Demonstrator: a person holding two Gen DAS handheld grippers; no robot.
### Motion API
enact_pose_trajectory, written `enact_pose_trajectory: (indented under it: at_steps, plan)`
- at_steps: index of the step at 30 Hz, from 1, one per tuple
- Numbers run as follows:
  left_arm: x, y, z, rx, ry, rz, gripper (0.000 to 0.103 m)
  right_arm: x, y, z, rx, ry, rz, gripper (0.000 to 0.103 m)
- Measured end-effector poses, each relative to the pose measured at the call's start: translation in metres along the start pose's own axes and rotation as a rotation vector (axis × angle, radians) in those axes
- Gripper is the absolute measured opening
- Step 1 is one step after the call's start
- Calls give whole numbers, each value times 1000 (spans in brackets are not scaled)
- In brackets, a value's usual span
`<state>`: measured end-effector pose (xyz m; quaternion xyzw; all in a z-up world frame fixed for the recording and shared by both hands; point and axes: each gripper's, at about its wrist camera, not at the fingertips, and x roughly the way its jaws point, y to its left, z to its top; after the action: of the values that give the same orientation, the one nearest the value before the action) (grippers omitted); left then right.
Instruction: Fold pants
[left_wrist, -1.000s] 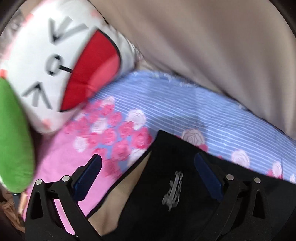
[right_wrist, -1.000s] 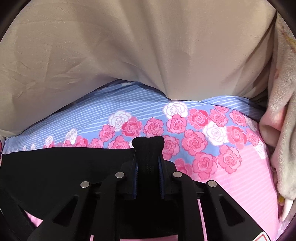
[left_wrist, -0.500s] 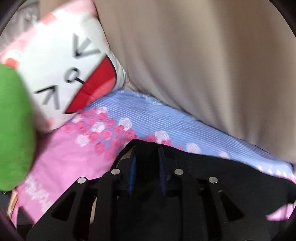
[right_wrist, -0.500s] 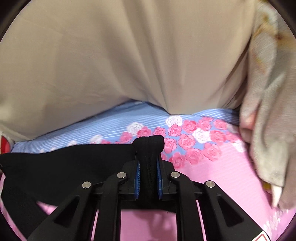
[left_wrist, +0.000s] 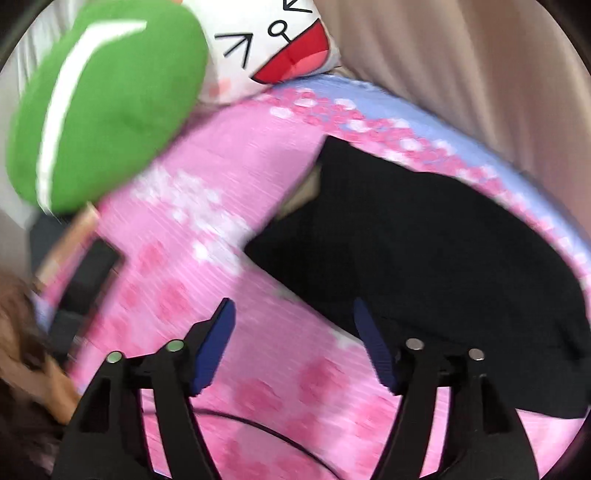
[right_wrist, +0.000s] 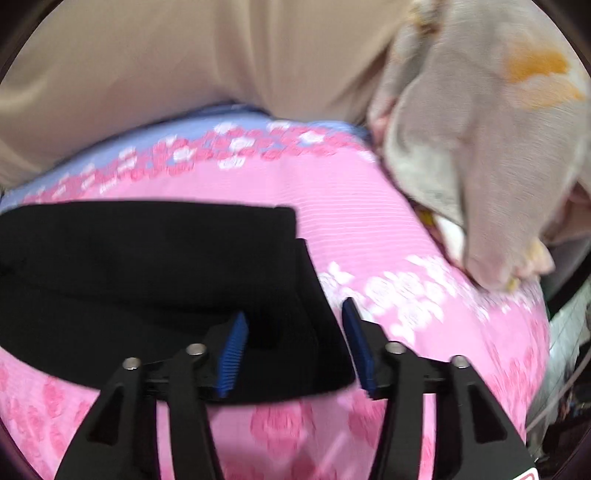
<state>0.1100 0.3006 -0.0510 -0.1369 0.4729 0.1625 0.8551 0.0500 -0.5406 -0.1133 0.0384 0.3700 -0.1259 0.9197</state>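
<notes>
Black pants lie folded flat on a pink rose-print bedsheet w/ a blue striped band along its far edge, a beige curtain hanging behind. Right wrist view: the right gripper stands over the pants' near right corner, its jaws just opened and apart; the cloth sits between the blue pads but isn't pinched. Only this view shows the crumpled grey-beige blanket w/ an orange patch, heaped on the sheet's right side, well apart from the pants. Left wrist view, heavily motion-blurred: the left gripper has its jaws spread wide, also just opened, nothing between them but bare pink sheet; the pants lie just beyond and to the right of its tips, one pad overlapping the dark edge in the picture, contact can't be told. Only this view shows a green plush cushion w/ a white stripe and, behind it, a white cartoon-face pillow w/ a red mouth, both at the sheet's far left. A dark flat object sits at the bed's left edge, too blurred to identify. No containers in either view.
</notes>
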Motion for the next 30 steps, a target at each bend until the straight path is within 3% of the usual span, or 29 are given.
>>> enact_pose_trajectory:
  at_steps: [1,4,7,12,13,14,15,16,19,20,21,22,24,25,27,29,30]
  plan:
    - [-4,0,-4,-28,-3,-44,91,-12,-1,-3,11,-20,-17,54]
    - [-10,-12,-8,-74,-16,-134,93,-48,2,-11,44,-96,-38,67]
    - [8,-28,1,-111,28,-227,93,-73,16,-18,74,-132,9,70]
    - [63,-31,6,-258,215,-297,92,-92,64,-34,54,-126,104,70]
    - [67,-28,6,-290,209,-307,88,-95,72,-38,52,-125,109,70]
    - [64,-27,9,-290,180,-308,74,-96,83,-41,50,-118,129,71]
    - [62,-27,12,-273,164,-292,34,-96,91,-44,46,-111,145,71]
    - [58,-22,17,-272,156,-284,22,-95,97,-46,44,-106,153,71]
    - [44,1,36,-292,152,-419,12,-95,115,-47,28,-98,181,71]
    - [36,9,41,-286,135,-430,12,-96,117,-47,25,-98,184,71]
    - [30,14,44,-274,117,-408,12,-96,120,-47,23,-99,191,71]
    - [24,20,45,-231,80,-312,13,-96,121,-48,24,-103,189,75]
    - [34,27,41,-173,89,-177,15,-91,122,-51,21,-92,176,81]
    - [45,28,34,-142,137,-166,17,-85,121,-53,24,-71,163,81]
    - [44,24,23,-124,140,-151,18,-74,116,-55,61,-22,160,81]
    - [22,15,12,-72,58,-59,20,-72,108,-51,115,-6,207,81]
    - [8,10,7,-51,15,-24,26,-73,106,-48,130,-8,223,81]
